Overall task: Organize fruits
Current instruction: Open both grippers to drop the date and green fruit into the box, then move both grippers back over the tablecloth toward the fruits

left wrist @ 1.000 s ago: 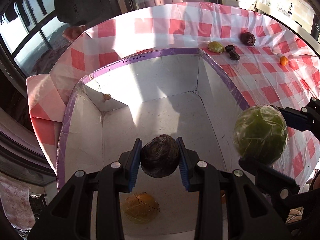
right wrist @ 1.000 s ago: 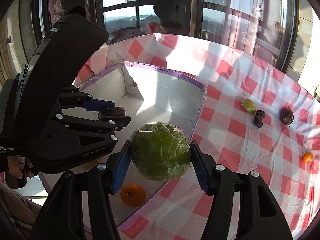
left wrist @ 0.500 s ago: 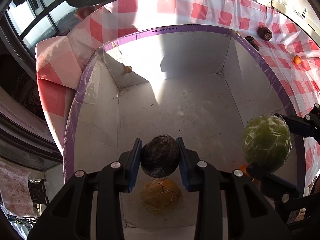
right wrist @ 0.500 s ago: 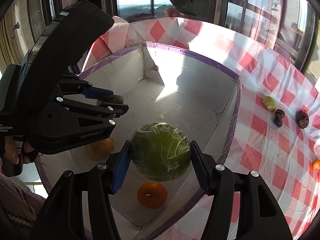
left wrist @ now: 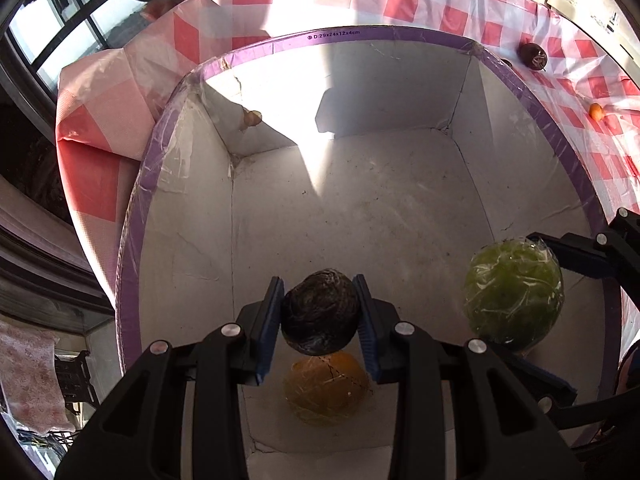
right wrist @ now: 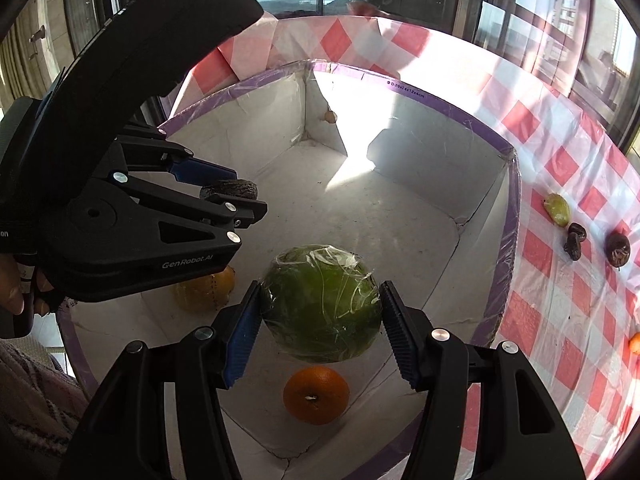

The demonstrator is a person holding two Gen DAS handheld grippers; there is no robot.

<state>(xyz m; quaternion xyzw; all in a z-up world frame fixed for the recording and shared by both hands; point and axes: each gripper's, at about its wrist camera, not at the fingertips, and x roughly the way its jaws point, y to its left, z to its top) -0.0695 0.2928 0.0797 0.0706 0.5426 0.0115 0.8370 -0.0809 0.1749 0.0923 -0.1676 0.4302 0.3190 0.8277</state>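
My left gripper (left wrist: 319, 316) is shut on a dark wrinkled round fruit (left wrist: 320, 318) and holds it inside the white box (left wrist: 332, 36) with the purple rim. My right gripper (right wrist: 320, 312) is shut on a green fruit wrapped in plastic film (right wrist: 322, 302), also above the box floor; the green fruit shows in the left wrist view (left wrist: 514, 300). A yellow-orange fruit (left wrist: 326, 394) lies on the box floor below the left gripper. An orange (right wrist: 316, 394) lies on the floor below the right gripper.
The box stands on a red-and-white checked tablecloth (right wrist: 560, 292). On the cloth to the right lie a yellow-green fruit (right wrist: 557, 209), a dark shrivelled fruit (right wrist: 575, 240), a dark round fruit (right wrist: 617, 249) and a small orange fruit (left wrist: 596, 111). Windows stand behind.
Both grippers have moved forward and down over the box with their fruits held. The box now fills more of each view.
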